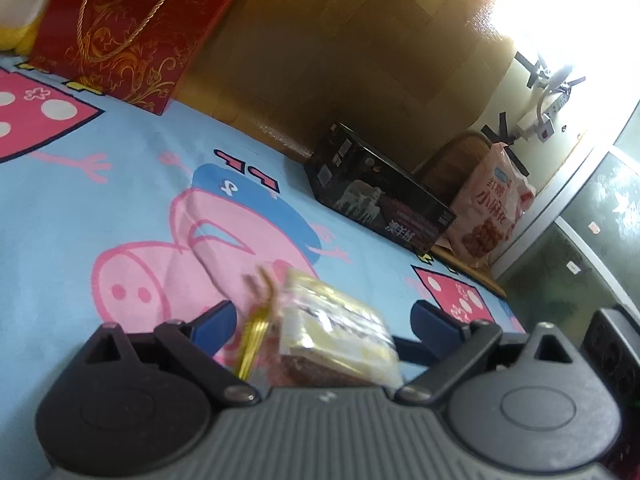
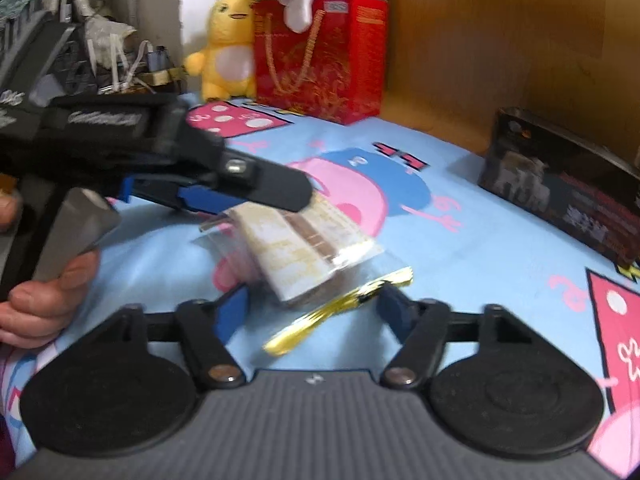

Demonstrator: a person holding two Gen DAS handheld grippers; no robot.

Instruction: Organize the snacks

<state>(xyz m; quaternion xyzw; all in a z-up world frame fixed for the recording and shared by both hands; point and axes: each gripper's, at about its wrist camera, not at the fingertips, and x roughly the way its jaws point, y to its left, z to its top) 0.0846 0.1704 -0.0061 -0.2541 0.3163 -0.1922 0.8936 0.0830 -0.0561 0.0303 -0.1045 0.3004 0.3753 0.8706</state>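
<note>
Lying on the pig-print sheet [image 2: 500,240] well apart from the black box [image 2: 560,192], the clear-wrapped snack packet [image 2: 308,248] sits between the spread fingers of both the left gripper [image 1: 320,320] and right gripper [image 2: 312,308], so one should probably close squarely across its body, not its gold twist tie [image 2: 340,312].

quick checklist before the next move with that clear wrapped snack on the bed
1. Left gripper around the wrapped snack: ok, fingers either side.
2. Left grip closed on it: cannot tell, frames blurred.
3. Right gripper open: ok, fingers spread wide.
4. Gold twist tie free of right gripper: cannot tell, it lies close to one finger.
5. Snack resting on the bedsheet: cannot tell.
6. Black box clear of the snack: ok.
</note>
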